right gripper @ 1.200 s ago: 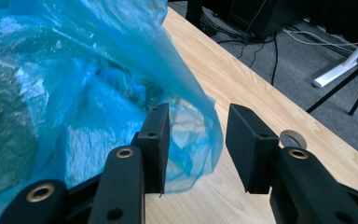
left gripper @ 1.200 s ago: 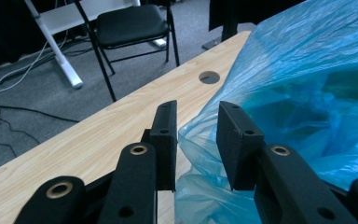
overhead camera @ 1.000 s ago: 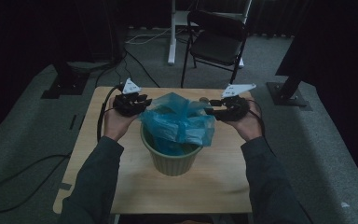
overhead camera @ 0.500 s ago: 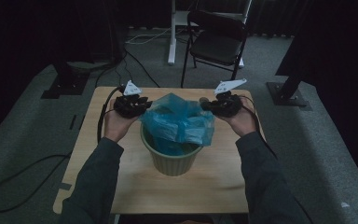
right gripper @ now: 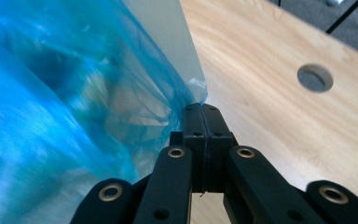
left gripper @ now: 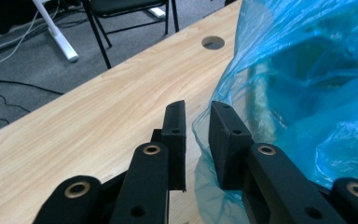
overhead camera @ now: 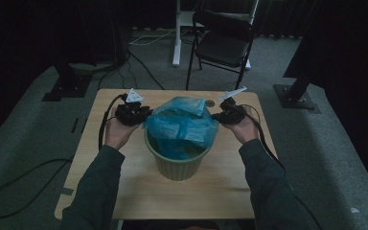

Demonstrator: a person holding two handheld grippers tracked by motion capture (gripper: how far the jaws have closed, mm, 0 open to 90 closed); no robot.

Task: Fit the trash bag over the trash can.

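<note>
Bag: the blue plastic bag [overhead camera: 182,127] sits in the green bin [overhead camera: 177,165] at the middle of the wooden table [overhead camera: 124,187]; its top stands loose above the rim
Left gripper: the left gripper [left gripper: 196,126] is at the bag's left edge; its jaws have just been closing; a small gap remains, with a fold of the film in it, not yet pinched
Right gripper: the right gripper [right gripper: 204,112] is at the bag's right edge; its jaws are pressed together on the film's edge

bag [overhead camera: 182,127]: blue plastic | crumpled, open | lining green bin [overhead camera: 177,165]
</note>
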